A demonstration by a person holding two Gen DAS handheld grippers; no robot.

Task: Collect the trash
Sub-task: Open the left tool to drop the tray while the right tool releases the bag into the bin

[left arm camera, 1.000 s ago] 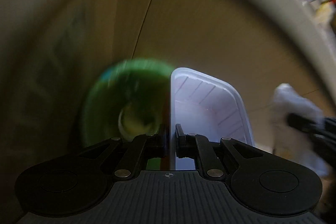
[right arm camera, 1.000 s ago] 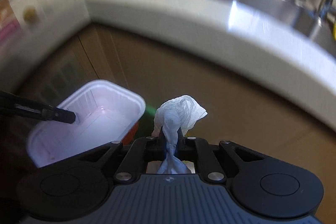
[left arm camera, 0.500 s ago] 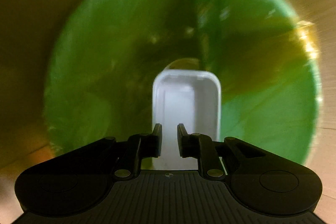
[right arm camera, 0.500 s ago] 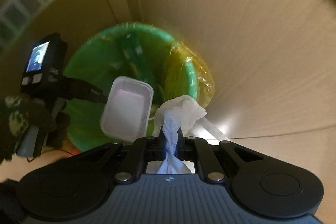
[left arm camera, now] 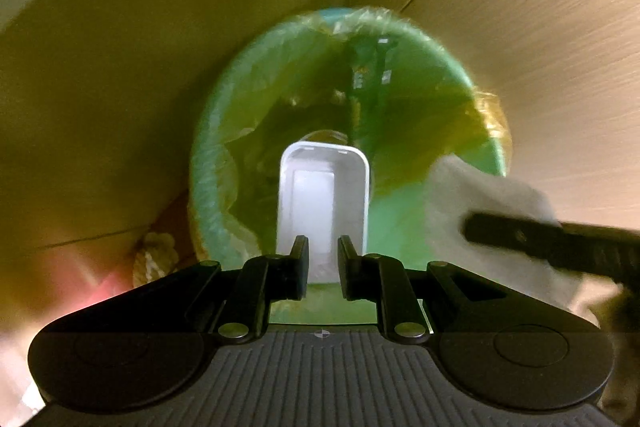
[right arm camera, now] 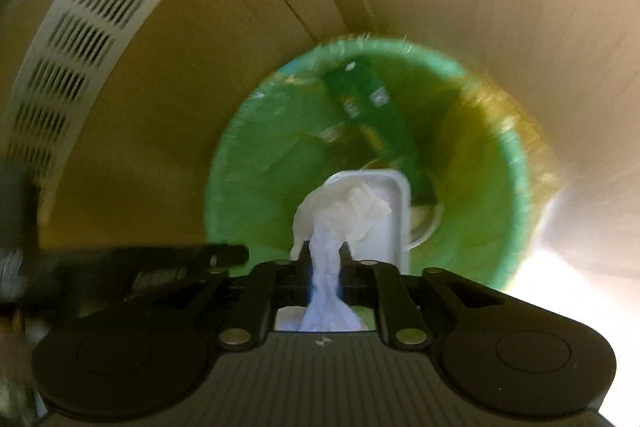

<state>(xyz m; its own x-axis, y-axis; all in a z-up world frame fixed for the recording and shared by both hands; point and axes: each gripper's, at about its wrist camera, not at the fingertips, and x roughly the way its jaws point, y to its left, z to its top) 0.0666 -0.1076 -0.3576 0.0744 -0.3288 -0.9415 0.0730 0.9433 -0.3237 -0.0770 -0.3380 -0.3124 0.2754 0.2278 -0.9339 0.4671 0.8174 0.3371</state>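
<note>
A green bin with a yellow-green liner stands below both grippers. The white plastic tray lies loose inside it, well beyond my left gripper, whose fingers stand a little apart with nothing between them. In the right wrist view the tray shows under a crumpled white tissue. My right gripper hangs over the bin; its jaws are opening, and the tissue still fills the gap between the pads. From the left wrist view the tissue appears at the right.
A green carton leans inside the bin. Wooden cabinet panels rise close behind and beside it. A white vent grille runs along the left. A pale knotted bundle lies left of the bin.
Both grippers came down from counter height to just over the bin. The left gripper opened and let go of the tray, which now lies in the bin. The tissue stays in the right gripper.
</note>
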